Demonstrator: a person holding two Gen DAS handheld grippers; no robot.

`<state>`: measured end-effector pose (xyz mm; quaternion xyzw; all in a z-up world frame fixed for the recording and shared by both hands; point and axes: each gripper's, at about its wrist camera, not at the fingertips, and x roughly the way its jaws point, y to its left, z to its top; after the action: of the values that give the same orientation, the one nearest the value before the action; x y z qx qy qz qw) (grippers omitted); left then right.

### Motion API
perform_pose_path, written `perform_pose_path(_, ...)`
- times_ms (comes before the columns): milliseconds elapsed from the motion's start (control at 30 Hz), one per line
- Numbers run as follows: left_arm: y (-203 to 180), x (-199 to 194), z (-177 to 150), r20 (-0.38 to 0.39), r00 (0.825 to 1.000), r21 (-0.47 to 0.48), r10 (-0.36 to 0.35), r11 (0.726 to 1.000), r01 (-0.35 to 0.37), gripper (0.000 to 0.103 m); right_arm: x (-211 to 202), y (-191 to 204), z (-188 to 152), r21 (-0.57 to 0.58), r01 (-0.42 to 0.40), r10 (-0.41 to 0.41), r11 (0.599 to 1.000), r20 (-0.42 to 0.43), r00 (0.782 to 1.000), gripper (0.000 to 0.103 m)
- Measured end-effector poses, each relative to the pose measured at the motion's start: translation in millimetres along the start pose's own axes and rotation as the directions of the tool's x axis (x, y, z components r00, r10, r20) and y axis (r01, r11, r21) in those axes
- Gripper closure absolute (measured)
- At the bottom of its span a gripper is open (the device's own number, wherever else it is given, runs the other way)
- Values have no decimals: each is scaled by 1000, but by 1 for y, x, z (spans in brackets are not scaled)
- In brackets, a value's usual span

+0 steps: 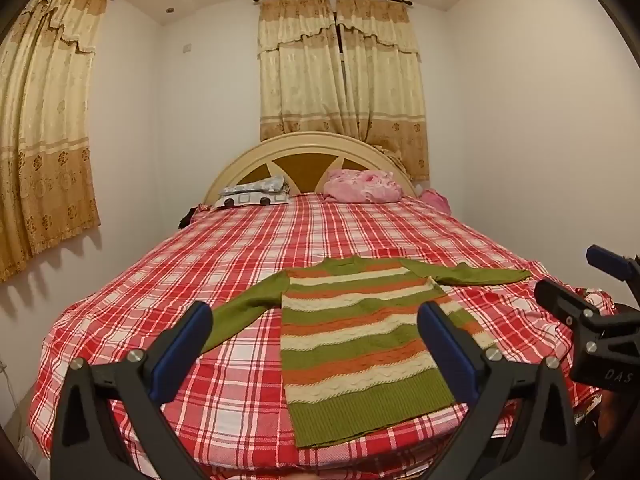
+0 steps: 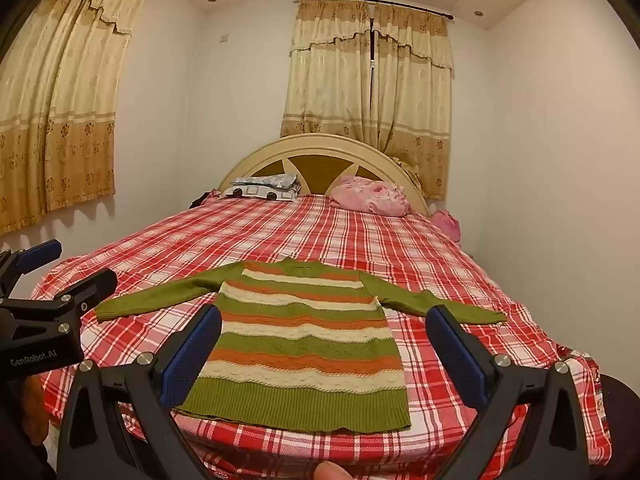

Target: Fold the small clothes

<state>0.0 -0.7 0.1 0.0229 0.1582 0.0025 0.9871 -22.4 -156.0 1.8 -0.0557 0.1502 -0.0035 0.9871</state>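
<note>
A small knitted sweater (image 1: 352,336) with green, orange and cream stripes lies flat on the bed, hem toward me, both green sleeves spread sideways. It also shows in the right wrist view (image 2: 304,344). My left gripper (image 1: 316,322) is open and empty, held above the bed's near edge in front of the sweater. My right gripper (image 2: 324,326) is open and empty too, hovering before the hem. Each gripper also shows at the edge of the other's view: the right gripper (image 1: 580,280) and the left gripper (image 2: 60,264).
The bed (image 1: 168,280) has a red and white checked cover. Folded cloths (image 1: 256,194) and a pink bundle (image 1: 362,186) lie by the headboard (image 1: 312,148). Walls stand close on both sides, with curtains (image 1: 340,72) behind and left.
</note>
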Motion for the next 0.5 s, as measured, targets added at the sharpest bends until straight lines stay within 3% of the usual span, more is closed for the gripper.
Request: perform_pose_path(500,4,-2,1,24,1000,-5,4,1000,-4,0,6,1,0,10,-4,4,1000,-7,1000,1)
